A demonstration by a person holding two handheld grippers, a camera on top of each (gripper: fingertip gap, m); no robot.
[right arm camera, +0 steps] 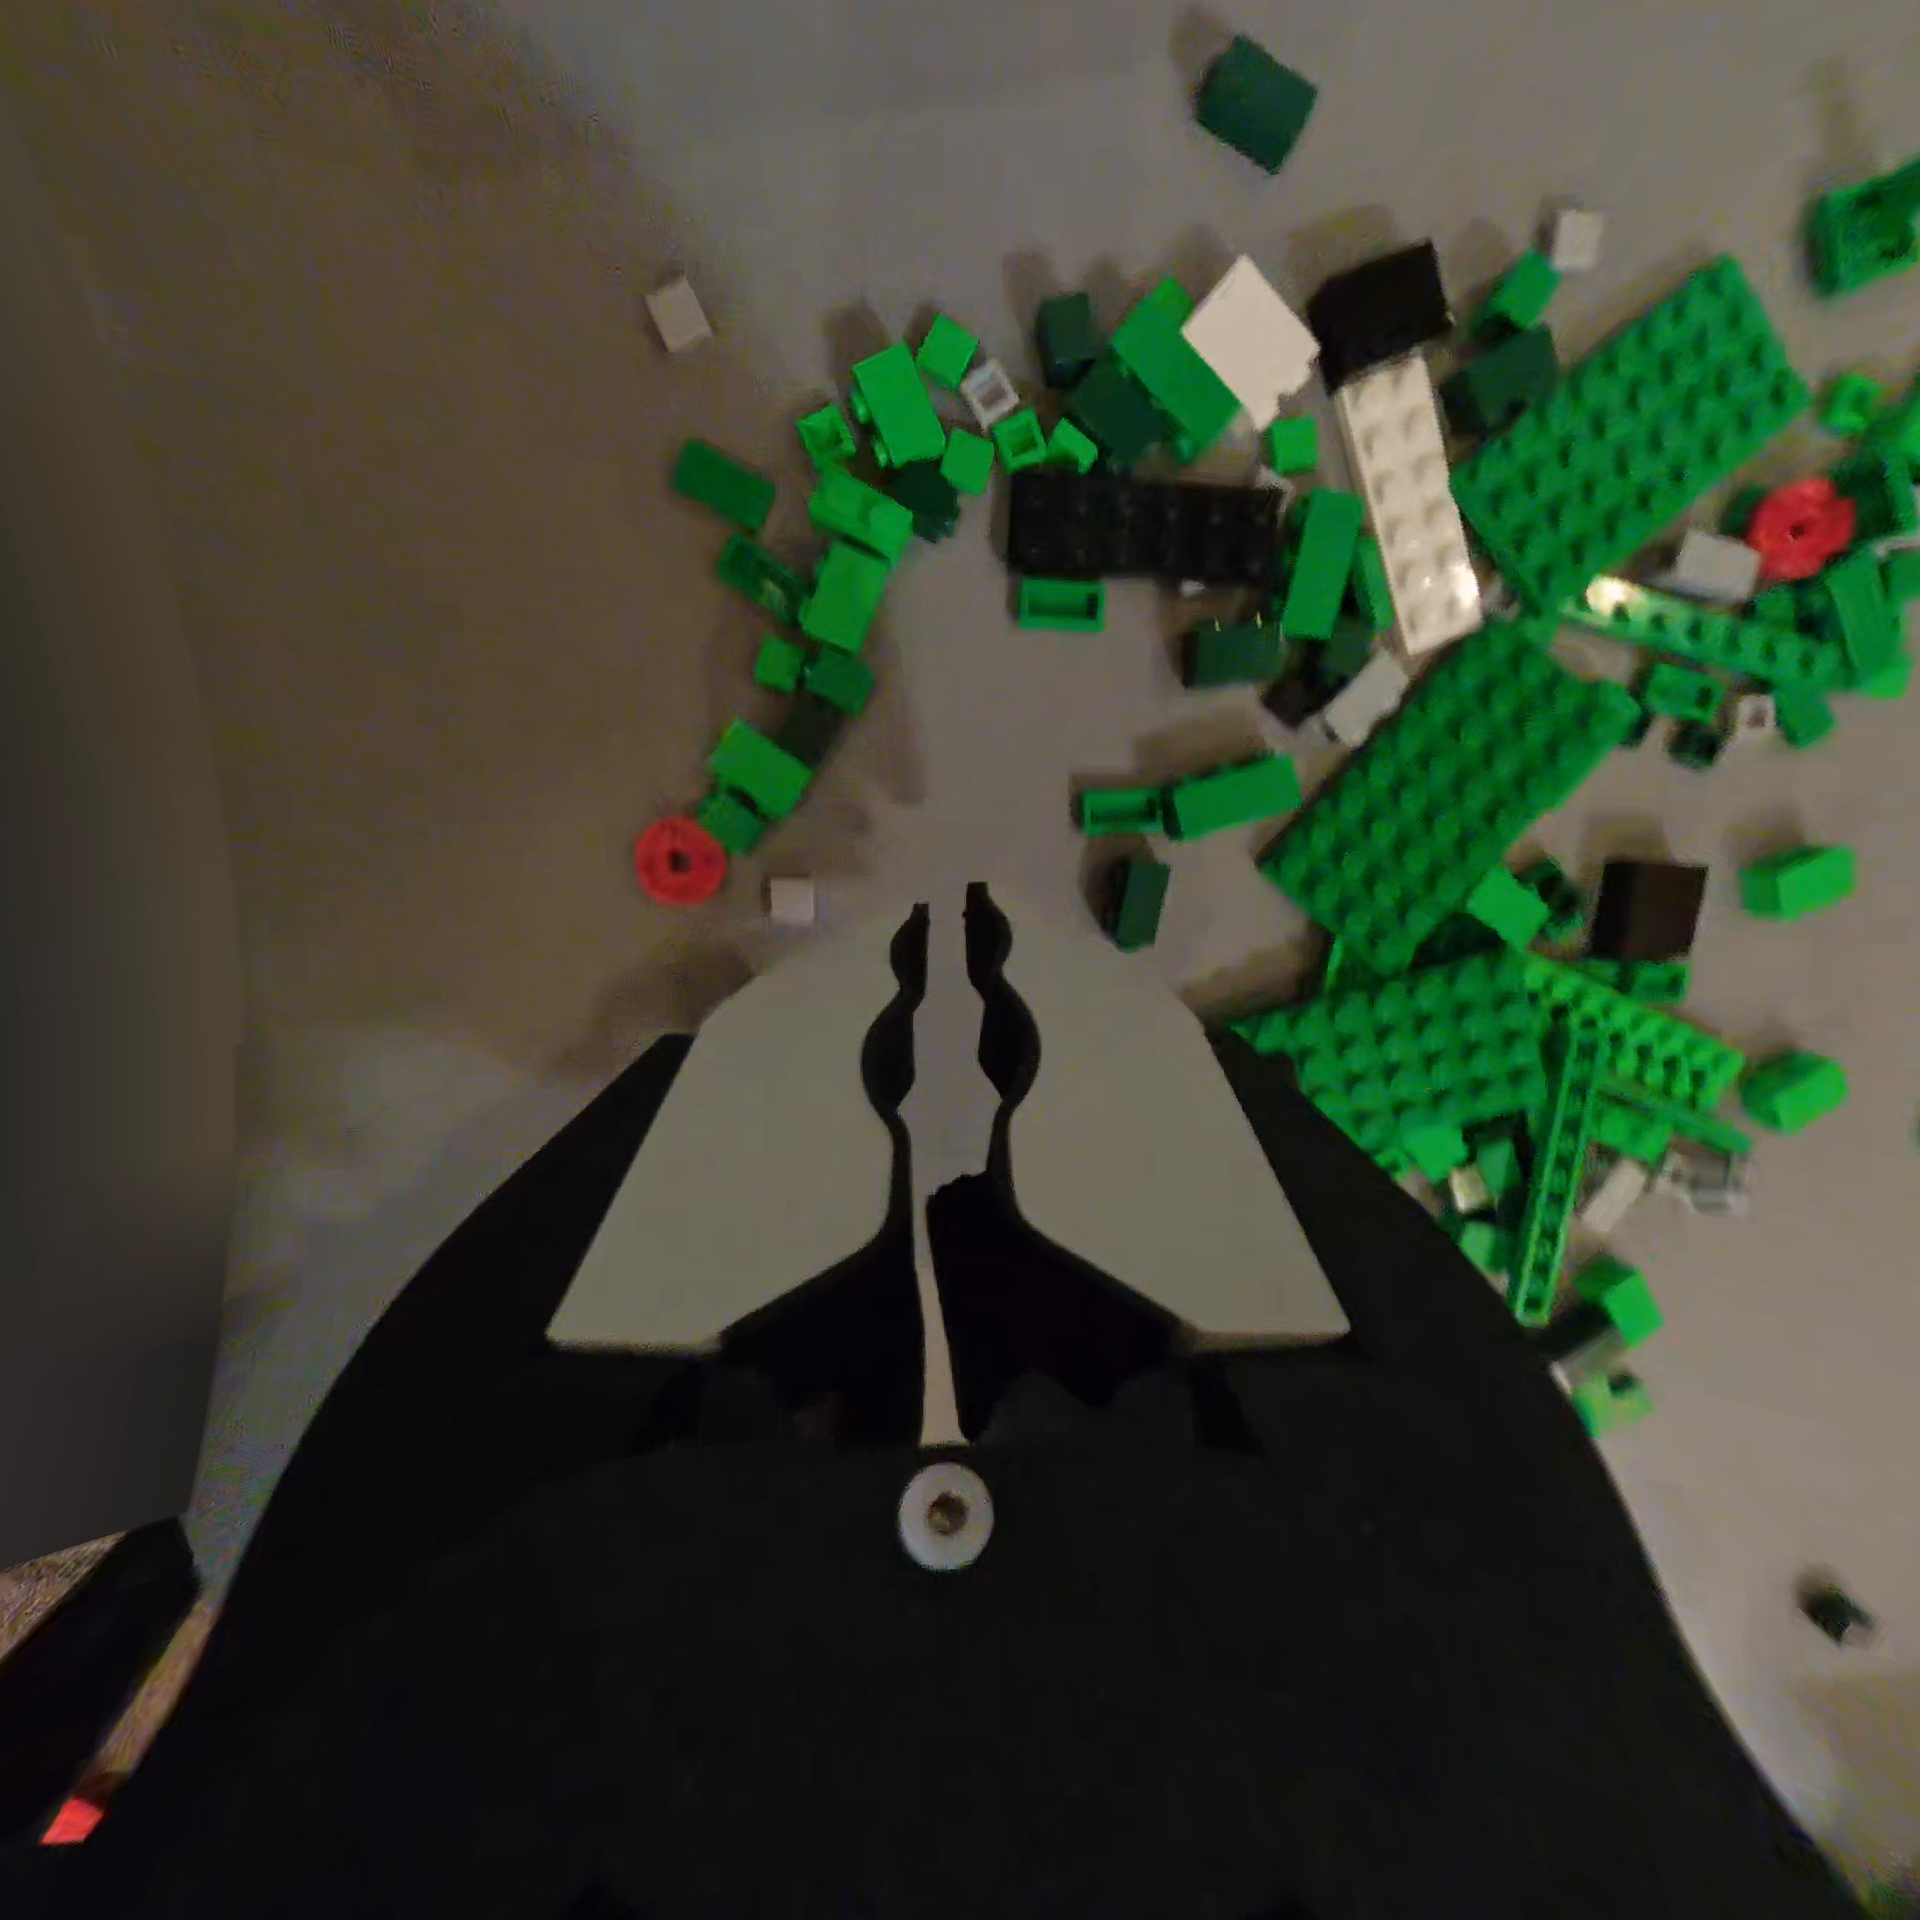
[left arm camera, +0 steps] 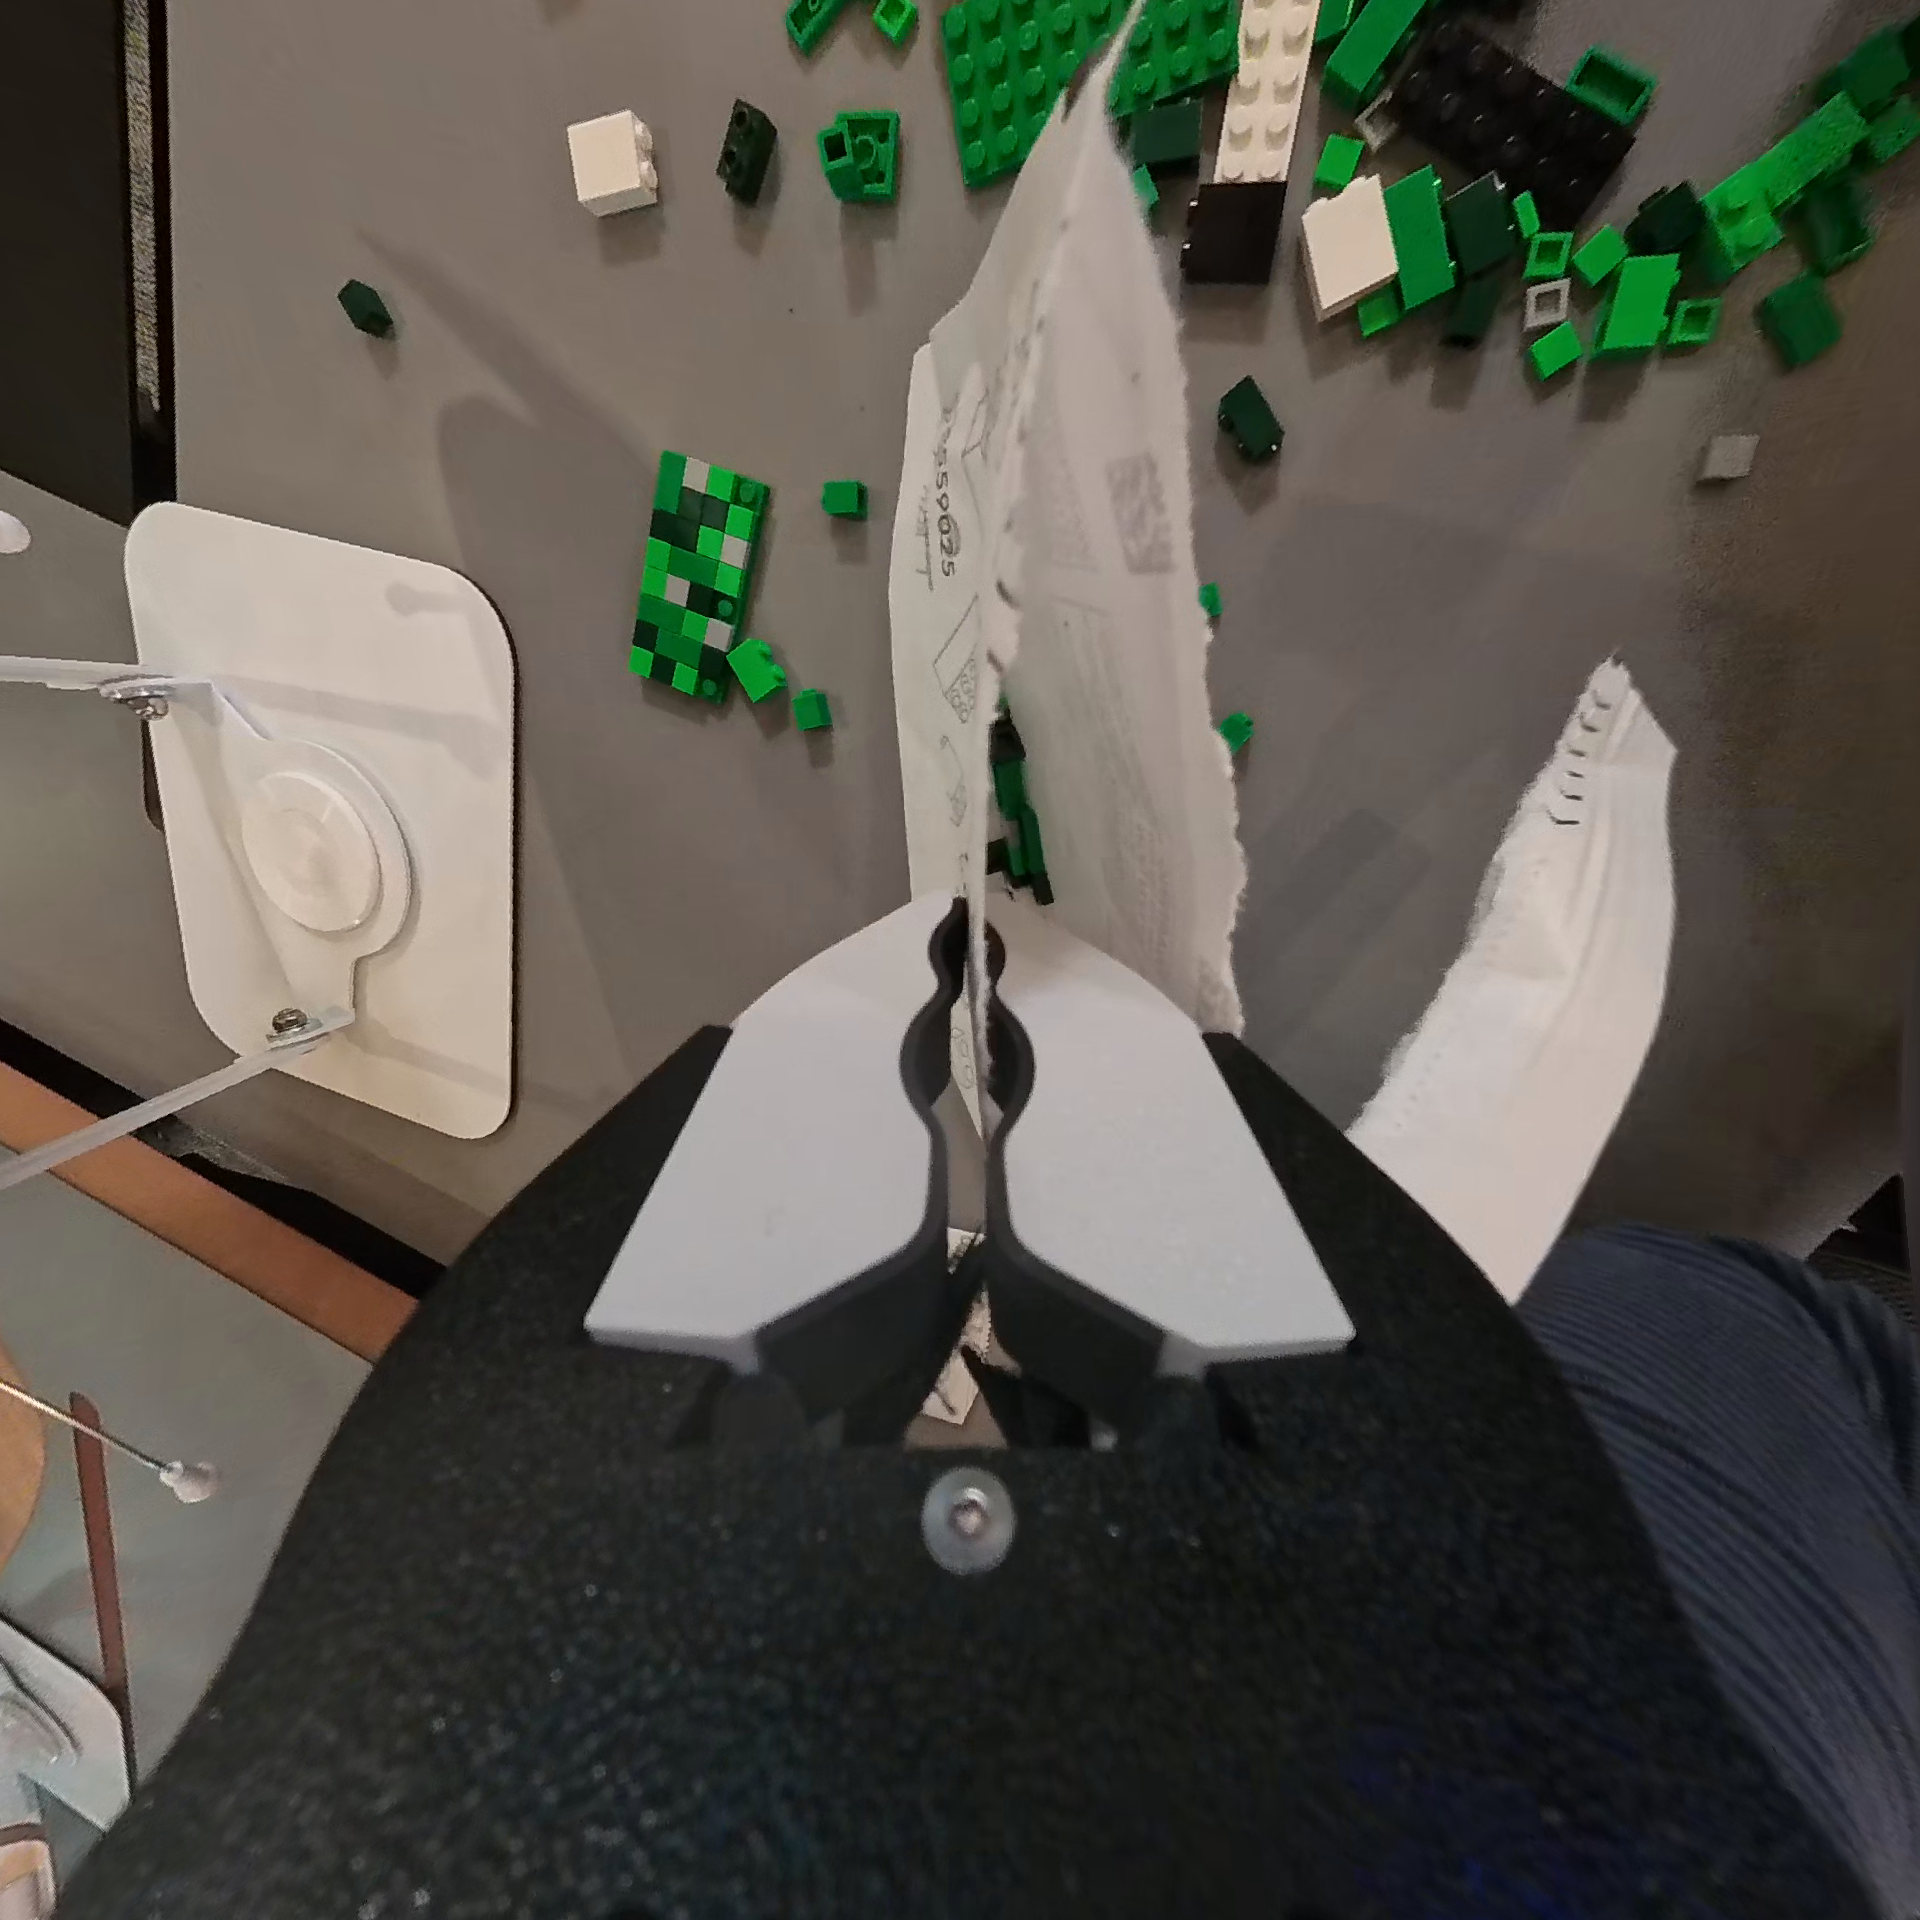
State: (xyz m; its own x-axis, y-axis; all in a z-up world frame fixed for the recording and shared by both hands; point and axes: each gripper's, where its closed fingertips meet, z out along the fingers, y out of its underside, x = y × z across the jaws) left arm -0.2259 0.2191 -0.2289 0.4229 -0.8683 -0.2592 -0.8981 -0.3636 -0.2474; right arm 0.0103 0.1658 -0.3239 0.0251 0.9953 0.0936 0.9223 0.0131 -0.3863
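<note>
Paper, a torn white bag (left arm camera: pixel 1081 582) printed with line drawings, stands on edge straight ahead of the left gripper (left arm camera: pixel 975 925), its lower margin pinched between the clenched grey fingers (left arm camera: pixel 831 1122) and running back through their wavy gap. Small green bricks (left arm camera: pixel 1013 821) behind the sheet are mostly hidden by it. A checkered green brick panel (left arm camera: pixel 696 577) lies to the left on the grey table (left arm camera: pixel 582 312), and a second white paper piece (left arm camera: pixel 1538 997) lies to the right. In the blurred, dim right wrist view, the right gripper (right arm camera: pixel 945 902) hangs above bare tabletop, its fingers nearly together with a thin slit between them, holding nothing. A red round piece (right arm camera: pixel 678 858) lies just left of its tips, green baseplates (right arm camera: pixel 1444 790) to the right.
</note>
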